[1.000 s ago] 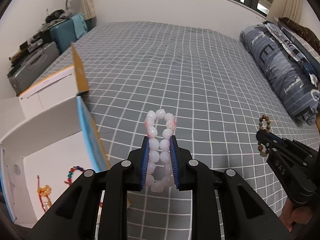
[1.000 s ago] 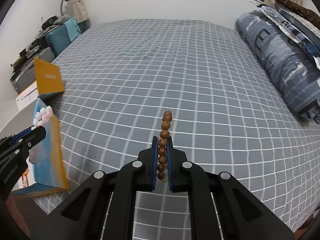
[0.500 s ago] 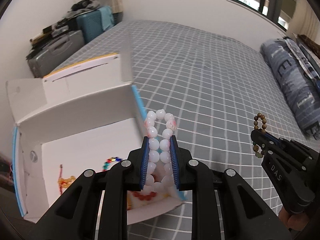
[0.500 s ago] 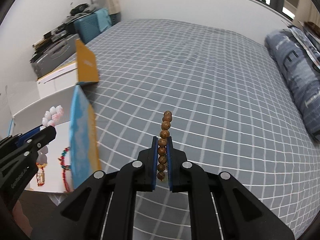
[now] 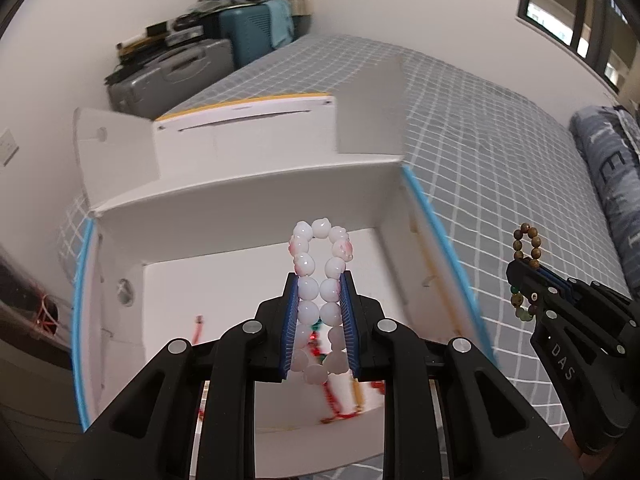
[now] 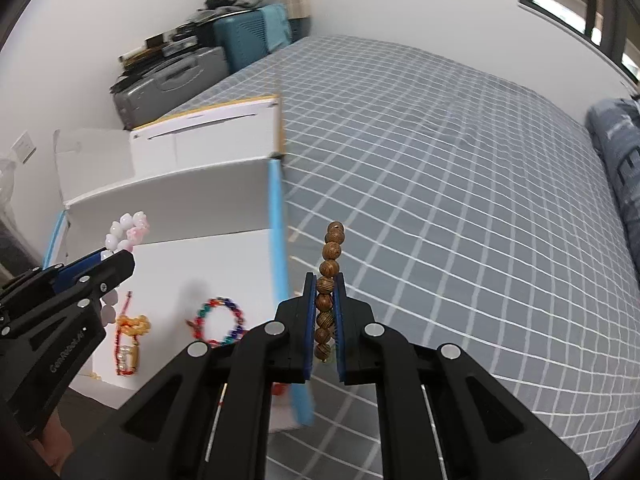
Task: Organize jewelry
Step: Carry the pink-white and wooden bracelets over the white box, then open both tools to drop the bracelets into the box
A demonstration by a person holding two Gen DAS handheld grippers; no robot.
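Reading "DAS", right tool (image 5: 528, 276) grips wooden bead bracelet (image 5: 527, 245).

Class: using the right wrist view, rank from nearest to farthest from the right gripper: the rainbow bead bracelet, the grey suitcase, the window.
From the right gripper:
1. Rainbow bead bracelet, just left, inside the white box.
2. Grey suitcase, beyond the box, upper left.
3. Window, far wall, upper right.

White bead bracelet (image 5: 320, 276), brown one (image 6: 330, 280), both upright
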